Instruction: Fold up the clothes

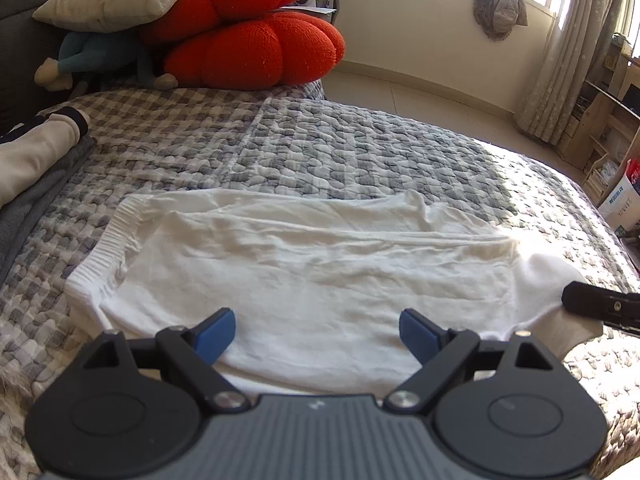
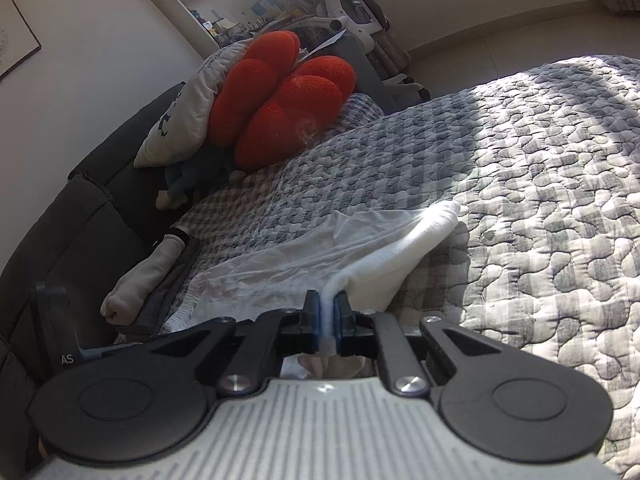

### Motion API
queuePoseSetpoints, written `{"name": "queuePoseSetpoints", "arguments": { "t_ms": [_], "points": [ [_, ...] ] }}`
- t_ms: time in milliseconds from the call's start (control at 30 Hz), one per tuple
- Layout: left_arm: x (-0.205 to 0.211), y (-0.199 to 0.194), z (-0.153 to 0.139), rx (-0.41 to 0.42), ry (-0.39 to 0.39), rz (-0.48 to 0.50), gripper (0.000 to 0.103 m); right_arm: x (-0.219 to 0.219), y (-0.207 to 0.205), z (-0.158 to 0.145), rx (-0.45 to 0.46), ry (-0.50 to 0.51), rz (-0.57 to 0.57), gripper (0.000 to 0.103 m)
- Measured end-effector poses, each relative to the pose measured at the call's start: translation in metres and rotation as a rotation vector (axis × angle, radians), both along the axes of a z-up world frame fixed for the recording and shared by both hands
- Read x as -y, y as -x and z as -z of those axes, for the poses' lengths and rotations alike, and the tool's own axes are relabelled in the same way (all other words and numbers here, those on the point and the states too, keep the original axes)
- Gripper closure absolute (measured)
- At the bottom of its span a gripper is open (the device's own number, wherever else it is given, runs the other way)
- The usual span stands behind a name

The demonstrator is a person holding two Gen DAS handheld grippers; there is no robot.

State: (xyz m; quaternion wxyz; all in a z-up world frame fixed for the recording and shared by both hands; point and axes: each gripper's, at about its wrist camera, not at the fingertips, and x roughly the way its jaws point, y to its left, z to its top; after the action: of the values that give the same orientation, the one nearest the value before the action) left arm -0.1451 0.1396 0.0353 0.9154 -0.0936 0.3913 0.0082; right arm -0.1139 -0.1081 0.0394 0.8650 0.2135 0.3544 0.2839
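Right gripper (image 2: 329, 322) pinching white cloth's (image 1: 304, 264) corner, lifted for folding; left gripper (image 1: 316, 334) spread wide. Next, probably carry corner across.

Both alike — left gripper (image 1: 316, 330), right gripper (image 2: 328, 322): black linkages, blue pads, silver screws.

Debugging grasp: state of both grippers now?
Left gripper: open, holding nothing, above the white garment.
Right gripper: shut on the white garment's edge.
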Motion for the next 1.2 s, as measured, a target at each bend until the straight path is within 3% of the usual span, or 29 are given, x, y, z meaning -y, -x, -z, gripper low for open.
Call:
{"name": "queuePoseSetpoints", "arguments": {
  "t_ms": [167,267,367,467,633,767,867,1000,1100,1200],
  "points": [
    [-0.066,0.002,-0.016,0.039,0.201,-0.17,0.013,-0.03,-0.002,-0.011,0.085,0.041,-0.054,0.092],
    [-0.1,0.005,-0.016,0.038,0.284,-0.271,0.013,-0.053,-0.002,-0.017,0.152,0.08,-0.093,0.092],
    [-0.129,0.007,-0.011,0.036,0.418,-0.34,0.013,-0.084,-0.002,-0.021,0.21,0.109,-0.144,0.093],
    [-0.141,0.011,-0.012,0.058,0.439,-0.384,0.013,-0.121,-0.003,-0.018,0.242,0.14,-0.206,0.093],
    [-0.152,0.01,-0.013,0.076,0.472,-0.369,0.013,-0.189,0.007,-0.006,0.304,0.209,-0.352,0.093],
    [-0.157,0.012,-0.015,0.081,0.441,-0.379,0.013,-0.226,0.015,0.014,0.309,0.266,-0.43,0.093],
    [-0.156,0.01,-0.016,0.088,0.448,-0.345,0.013,-0.233,0.016,0.025,0.321,0.313,-0.462,0.093],
    [-0.143,0.003,-0.018,0.08,0.386,-0.262,0.013,-0.229,0.019,0.031,0.343,0.313,-0.485,0.093],
    [-0.126,-0.005,-0.026,0.097,0.295,-0.133,0.014,-0.227,0.023,0.033,0.359,0.301,-0.469,0.093],
    [-0.1,-0.009,-0.035,0.141,0.131,0.009,0.014,-0.232,0.027,0.037,0.378,0.29,-0.447,0.093]
  ]
}}
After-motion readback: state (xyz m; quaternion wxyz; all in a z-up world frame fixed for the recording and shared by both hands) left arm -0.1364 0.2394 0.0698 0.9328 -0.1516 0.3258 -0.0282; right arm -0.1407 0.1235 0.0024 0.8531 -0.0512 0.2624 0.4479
